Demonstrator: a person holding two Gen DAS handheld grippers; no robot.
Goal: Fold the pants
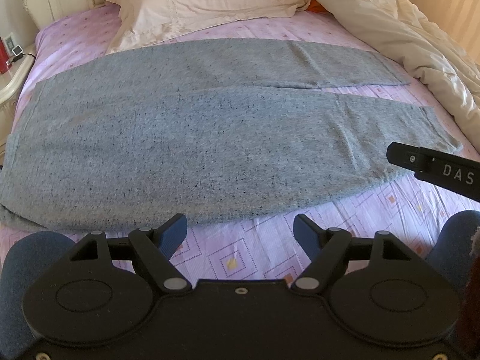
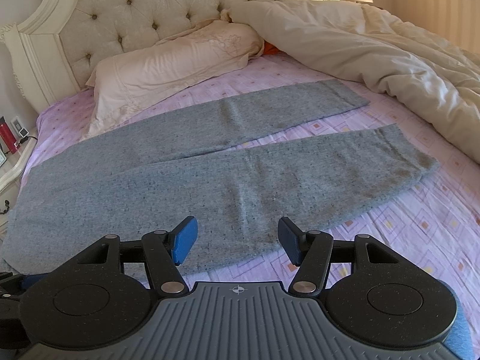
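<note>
Grey speckled pants [image 1: 195, 132] lie flat across the bed, waist at the left, two legs spread to the right with a narrow gap between them. My left gripper [image 1: 240, 234] hangs open just off the pants' near edge, nothing between its blue pads. In the right wrist view the same pants [image 2: 210, 180] stretch from lower left to upper right. My right gripper [image 2: 237, 240] stands open above the near leg's edge, its jaws empty. A black finger of the right gripper [image 1: 432, 168] pokes in at the left wrist view's right edge, by the near leg's cuff.
The pink patterned sheet [image 1: 258, 249] covers the bed. A cream pillow [image 2: 174, 63] lies at the head beside the tufted headboard [image 2: 150, 9]. A bunched cream duvet [image 2: 390, 57] fills the right side. A nightstand [image 1: 12, 81] with a red bottle stands at the left.
</note>
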